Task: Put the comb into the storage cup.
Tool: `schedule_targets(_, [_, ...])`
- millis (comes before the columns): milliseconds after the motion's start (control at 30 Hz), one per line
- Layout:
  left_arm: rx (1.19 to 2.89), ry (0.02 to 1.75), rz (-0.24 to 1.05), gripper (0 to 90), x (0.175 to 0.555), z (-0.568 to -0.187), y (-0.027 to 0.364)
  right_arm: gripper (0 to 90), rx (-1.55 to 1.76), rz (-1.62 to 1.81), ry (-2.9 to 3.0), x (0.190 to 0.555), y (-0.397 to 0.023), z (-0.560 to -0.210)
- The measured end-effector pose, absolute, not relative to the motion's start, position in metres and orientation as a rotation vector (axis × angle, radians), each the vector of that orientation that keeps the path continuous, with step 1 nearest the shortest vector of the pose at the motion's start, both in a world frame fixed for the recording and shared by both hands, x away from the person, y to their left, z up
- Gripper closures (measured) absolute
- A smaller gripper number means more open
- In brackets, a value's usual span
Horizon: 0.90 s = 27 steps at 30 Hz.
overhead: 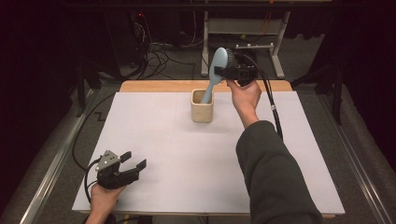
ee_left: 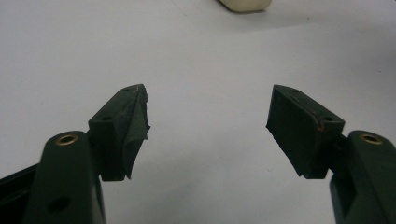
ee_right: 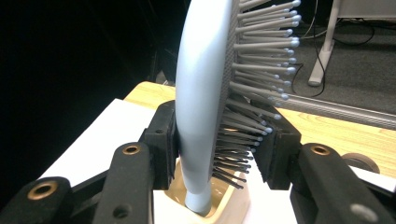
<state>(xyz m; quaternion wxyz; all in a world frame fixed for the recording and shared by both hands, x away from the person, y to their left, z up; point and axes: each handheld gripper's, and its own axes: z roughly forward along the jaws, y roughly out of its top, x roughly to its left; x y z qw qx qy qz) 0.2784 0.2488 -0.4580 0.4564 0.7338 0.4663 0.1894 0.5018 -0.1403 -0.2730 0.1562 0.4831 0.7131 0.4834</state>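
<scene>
High view, left to right: the left gripper [overhead: 134,160] rests at the near left corner of the white bench [overhead: 154,154], fingers released and holding nothing. The cup [overhead: 202,106] stands toward the far edge at centre. The right gripper [overhead: 218,71] is raised above and just behind it, fingers clenched on the head of a pale blue brush [overhead: 216,74] that leans with its handle down in the cup.

The left gripper view shows the spread fingers [ee_left: 123,128] over bare bench, with the cup [ee_left: 245,4] cut off at the top edge.

The right gripper view shows what the high view cannot: one finger [ee_right: 163,140] presses the smooth back of the brush [ee_right: 201,93], the other the grey, ball-tipped bristles. The handle's end is hidden inside the cream cup [ee_right: 231,205]; the brush top is cut off.
</scene>
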Motion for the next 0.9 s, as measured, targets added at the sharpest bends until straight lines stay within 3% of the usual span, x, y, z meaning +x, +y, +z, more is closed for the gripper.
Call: schedule_targets(900, [1.813,1.148,0.467,30.2,0.278,-0.458,0.249,55.8,1.384,1.347,2.076,0.503,-0.136,-0.289])
